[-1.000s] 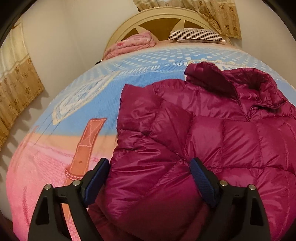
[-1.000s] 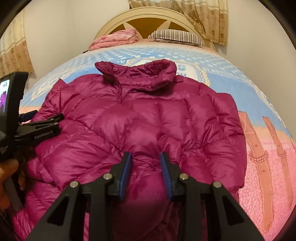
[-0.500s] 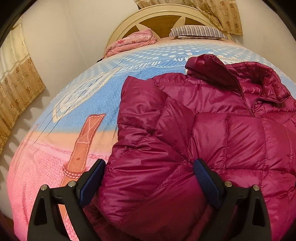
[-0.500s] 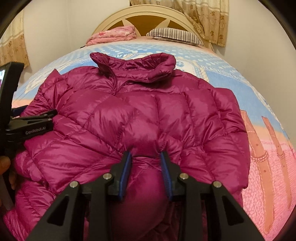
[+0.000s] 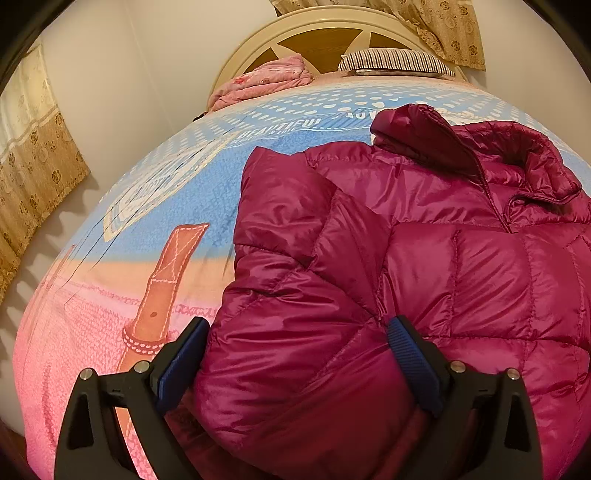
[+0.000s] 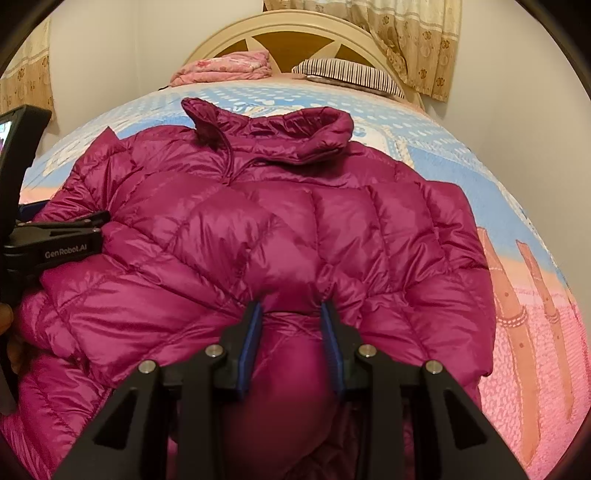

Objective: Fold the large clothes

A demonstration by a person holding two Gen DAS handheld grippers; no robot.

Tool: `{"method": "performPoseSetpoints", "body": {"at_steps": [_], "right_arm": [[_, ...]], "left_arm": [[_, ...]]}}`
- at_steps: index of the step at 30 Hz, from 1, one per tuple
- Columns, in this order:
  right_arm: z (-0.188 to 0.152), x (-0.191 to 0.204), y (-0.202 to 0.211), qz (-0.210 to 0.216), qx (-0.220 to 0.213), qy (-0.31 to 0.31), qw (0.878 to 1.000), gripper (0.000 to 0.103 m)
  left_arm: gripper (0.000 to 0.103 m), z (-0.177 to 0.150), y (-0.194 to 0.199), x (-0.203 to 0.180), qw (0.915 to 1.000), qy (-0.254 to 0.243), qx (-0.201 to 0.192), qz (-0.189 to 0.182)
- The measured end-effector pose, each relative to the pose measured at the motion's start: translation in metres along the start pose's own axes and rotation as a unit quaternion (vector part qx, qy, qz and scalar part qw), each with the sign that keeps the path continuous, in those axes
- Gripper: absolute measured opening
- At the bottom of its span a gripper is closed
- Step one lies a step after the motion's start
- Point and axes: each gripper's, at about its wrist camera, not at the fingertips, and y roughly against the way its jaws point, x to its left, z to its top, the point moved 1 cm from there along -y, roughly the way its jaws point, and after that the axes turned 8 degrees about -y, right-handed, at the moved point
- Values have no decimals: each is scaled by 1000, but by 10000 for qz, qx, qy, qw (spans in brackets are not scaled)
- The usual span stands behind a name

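A magenta quilted puffer jacket [image 5: 424, 258] lies on the bed, collar toward the headboard, sleeves folded in over the body; it also fills the right wrist view [image 6: 277, 229]. My left gripper [image 5: 295, 350] is open, its jaws wide apart around the jacket's near left fold. My right gripper [image 6: 291, 332] is shut on a bunched fold of the jacket's lower middle. The left gripper also shows at the left edge of the right wrist view [image 6: 70, 243], resting against the jacket's left side.
The bed cover [image 5: 155, 229] is blue and pink with a strap print. A folded pink blanket [image 5: 266, 79] and a striped pillow [image 5: 391, 62] lie by the cream headboard [image 6: 280, 33]. Curtains hang left and right; walls flank the bed.
Both grippers have moved forward toward the headboard, carrying the jacket's lower part over its body. The left jaws stay wide; the right stays clamped on the fold.
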Motion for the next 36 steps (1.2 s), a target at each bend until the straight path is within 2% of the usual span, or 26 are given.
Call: {"method": "performPoseSetpoints", "body": {"at_steps": [16, 18, 20, 21, 24, 27, 33, 36], "right_arm": [[1, 2, 1, -51, 8, 73, 10000, 36], [7, -4, 8, 85, 134, 52, 9999, 47], [16, -9, 21, 239, 150, 85, 9996, 78], [22, -15, 31, 321, 28, 66, 9995, 81], [50, -33, 46, 290, -265, 10, 9992, 81], [86, -53, 39, 329, -240, -164, 9990, 81], [148, -78, -12, 269, -15, -182, 9995, 81], [166, -83, -33, 243, 40, -270, 9993, 81]], "left_arm": [[98, 2, 4, 4, 10000, -56, 44, 5], [98, 6, 17, 11, 9998, -160, -19, 83], [98, 13, 38, 26, 9996, -135, -235, -10], [98, 18, 46, 32, 9994, -110, -323, -67], [98, 45, 62, 46, 9983, -65, -540, -200], [98, 82, 56, 44, 9978, -22, -485, -459], [98, 149, 11, 20, 9972, 53, -342, -666], [98, 173, -17, 2, 9977, -47, -250, -635]]}}
